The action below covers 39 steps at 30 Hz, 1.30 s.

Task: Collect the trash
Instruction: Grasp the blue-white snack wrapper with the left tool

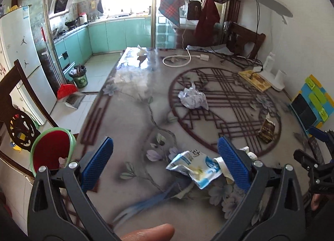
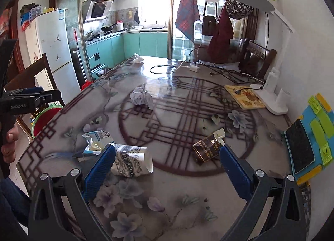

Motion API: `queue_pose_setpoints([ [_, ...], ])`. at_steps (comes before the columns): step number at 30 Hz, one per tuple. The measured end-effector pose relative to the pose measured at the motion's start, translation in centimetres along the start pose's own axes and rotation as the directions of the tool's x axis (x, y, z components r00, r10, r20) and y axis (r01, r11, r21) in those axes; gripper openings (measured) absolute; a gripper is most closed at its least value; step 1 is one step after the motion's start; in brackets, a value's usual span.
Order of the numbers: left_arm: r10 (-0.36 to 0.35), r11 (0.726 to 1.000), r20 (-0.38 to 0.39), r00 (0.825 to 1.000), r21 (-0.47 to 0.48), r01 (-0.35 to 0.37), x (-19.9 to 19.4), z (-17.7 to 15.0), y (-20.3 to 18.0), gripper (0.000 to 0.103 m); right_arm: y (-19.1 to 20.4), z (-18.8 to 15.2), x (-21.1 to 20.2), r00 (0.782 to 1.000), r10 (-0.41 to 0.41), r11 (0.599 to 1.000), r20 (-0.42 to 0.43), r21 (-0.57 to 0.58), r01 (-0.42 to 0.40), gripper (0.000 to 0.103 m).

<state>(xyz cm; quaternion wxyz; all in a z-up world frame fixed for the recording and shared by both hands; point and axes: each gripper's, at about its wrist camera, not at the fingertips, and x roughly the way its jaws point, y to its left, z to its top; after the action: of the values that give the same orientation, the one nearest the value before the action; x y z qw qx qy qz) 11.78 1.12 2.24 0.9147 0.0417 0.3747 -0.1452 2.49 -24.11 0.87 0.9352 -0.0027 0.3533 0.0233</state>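
A: Biggest first. Where does the trash sit on the bench (image 2: 208,209)?

B: Red-lined bin (image 1: 52,153) at lower left, off the bench edge. Crushed paper cup (image 2: 131,162) lies lower centre, its long axis across the frame, just beside the right claw (image 2: 167,170).

A: And the wrapper (image 1: 194,167)?

B: Right of centre before the left claw (image 1: 165,163). Both claws spread, holding nothing.
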Motion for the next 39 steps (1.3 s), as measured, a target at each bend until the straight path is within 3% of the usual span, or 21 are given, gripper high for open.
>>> queue_pose_setpoints([
  [7, -0.058, 0.996, -0.178, 0.982, -0.074, 0.045, 4.9, -3.0, -1.3, 0.098, -0.1, -0.9, 0.7, 1.0, 0.013, 1.0, -0.007, -0.004, -0.013, 0.096],
  [14, -0.058, 0.984, -0.28, 0.958, -0.178, 0.008, 8.9, -3.6, -1.2, 0.098, -0.2, -1.0, 0.6, 1.0, 0.023, 1.0, 0.001, -0.009, -0.023, 0.096],
  [29, 0.094, 0.976, -0.362, 0.928, -0.148, -0.156, 13.7, -3.1, -3.3, 0.097, -0.3, -1.4, 1.3, 0.999, 0.04, 0.999, -0.017, 0.001, -0.04, 0.097],
  [33, 0.09, 0.972, -0.4, 0.912, -0.164, -0.168, 14.4, -3.4, -3.5, 0.084, -0.4, -1.4, 1.3, 0.999, 0.039, 0.999, -0.015, 0.002, -0.039, 0.097],
  [39, 0.105, 0.97, -0.393, 0.913, -0.162, -0.182, 13.5, -3.7, -3.1, 0.064, -0.6, -1.5, 1.1, 0.999, 0.04, 0.999, -0.008, 0.007, -0.039, 0.097],
])
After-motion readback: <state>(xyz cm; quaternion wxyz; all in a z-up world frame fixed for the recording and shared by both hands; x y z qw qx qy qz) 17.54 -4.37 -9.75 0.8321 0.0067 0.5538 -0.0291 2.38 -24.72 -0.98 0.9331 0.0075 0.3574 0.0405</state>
